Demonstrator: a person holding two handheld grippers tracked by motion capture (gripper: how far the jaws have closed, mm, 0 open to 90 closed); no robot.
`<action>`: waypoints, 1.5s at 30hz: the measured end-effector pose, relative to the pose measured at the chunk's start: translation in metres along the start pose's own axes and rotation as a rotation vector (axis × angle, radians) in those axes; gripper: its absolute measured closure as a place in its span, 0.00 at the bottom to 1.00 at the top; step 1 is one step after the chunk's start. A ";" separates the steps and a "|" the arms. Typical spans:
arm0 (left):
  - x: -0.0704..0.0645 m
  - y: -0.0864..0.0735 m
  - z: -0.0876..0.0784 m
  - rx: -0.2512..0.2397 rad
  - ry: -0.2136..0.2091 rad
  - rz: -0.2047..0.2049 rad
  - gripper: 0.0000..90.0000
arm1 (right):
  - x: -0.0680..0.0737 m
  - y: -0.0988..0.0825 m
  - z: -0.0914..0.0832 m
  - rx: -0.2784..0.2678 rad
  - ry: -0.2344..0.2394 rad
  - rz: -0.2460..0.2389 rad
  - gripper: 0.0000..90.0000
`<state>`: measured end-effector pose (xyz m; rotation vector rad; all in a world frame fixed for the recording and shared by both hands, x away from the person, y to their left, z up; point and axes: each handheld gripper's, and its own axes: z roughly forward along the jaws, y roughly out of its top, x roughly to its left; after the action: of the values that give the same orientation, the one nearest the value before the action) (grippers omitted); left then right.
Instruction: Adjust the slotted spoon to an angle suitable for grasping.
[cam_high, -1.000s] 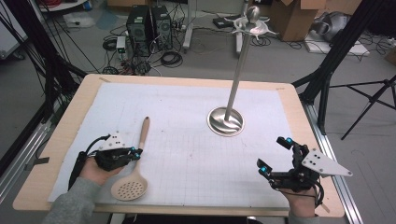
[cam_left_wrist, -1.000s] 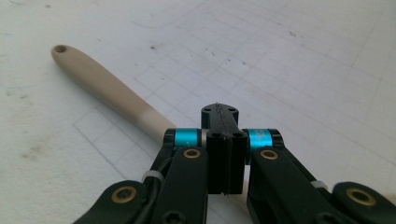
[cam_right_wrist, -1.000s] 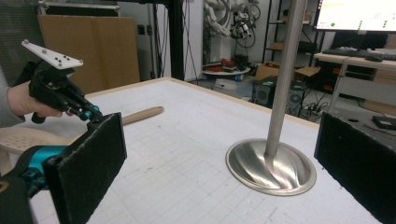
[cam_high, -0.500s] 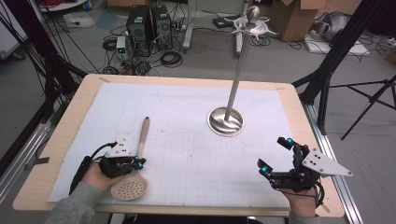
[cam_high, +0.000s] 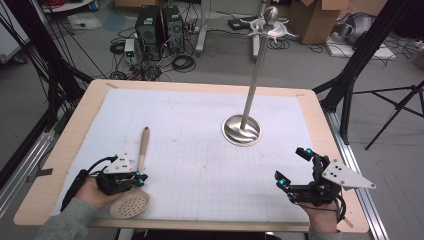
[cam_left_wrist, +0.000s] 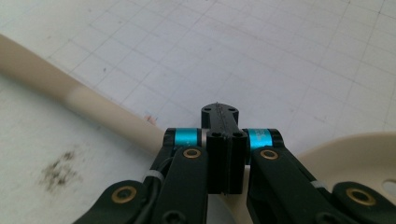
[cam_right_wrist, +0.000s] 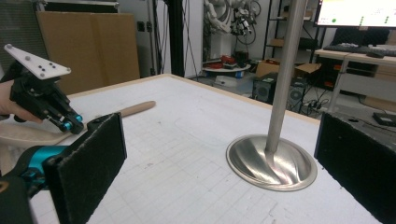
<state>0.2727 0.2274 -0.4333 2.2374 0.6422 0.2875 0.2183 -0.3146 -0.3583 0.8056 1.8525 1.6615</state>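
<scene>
Your left tongs (cam_high: 139, 176) are pressed together, jaw against jaw with nothing between them, and hover directly over the neck of the slotted spoon (cam_high: 136, 185), where handle meets bowl. The spoon lies flat on the desk (cam_high: 60, 150); its long axis runs away from you, with the perforated bowl (cam_high: 130, 205) on the near side of the left tongs and the wooden handle tip (cam_high: 145, 131) beyond them. In the left gripper view the handle (cam_left_wrist: 93, 109) passes beneath the closed jaws at a slant, and the bowl's rim (cam_left_wrist: 359, 149) curves off to the other side. The coming move turns on this crossing: you would likely need to spread the jaws across the handle's width before lowering them. Your right tongs (cam_high: 295, 167) stand spread and empty, well apart from the spoon and nearer to the metal stand (cam_high: 242, 130); the left hand is plainly the closer one. The spoon is pale, matte and smooth, rounded along the handle, with a round bowl pierced by small holes. The stand has a polished dished base and a slim upright pole. A white gridded mat (cam_high: 200, 150) covers the desk.
</scene>
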 end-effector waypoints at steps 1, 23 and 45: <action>0.001 -0.003 -0.003 -0.002 0.000 -0.005 1.00 | 0.000 0.000 0.000 0.000 0.000 0.000 0.01; 0.063 -0.025 -0.031 -0.122 0.223 -0.246 1.00 | 0.002 0.001 0.009 0.006 0.025 -0.002 0.01; 0.076 0.032 0.032 -0.010 0.073 -0.167 1.00 | -0.001 0.002 0.008 0.005 0.020 -0.001 0.01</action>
<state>0.3611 0.2300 -0.4311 2.1558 0.8588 0.2884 0.2247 -0.3099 -0.3575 0.7934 1.8707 1.6707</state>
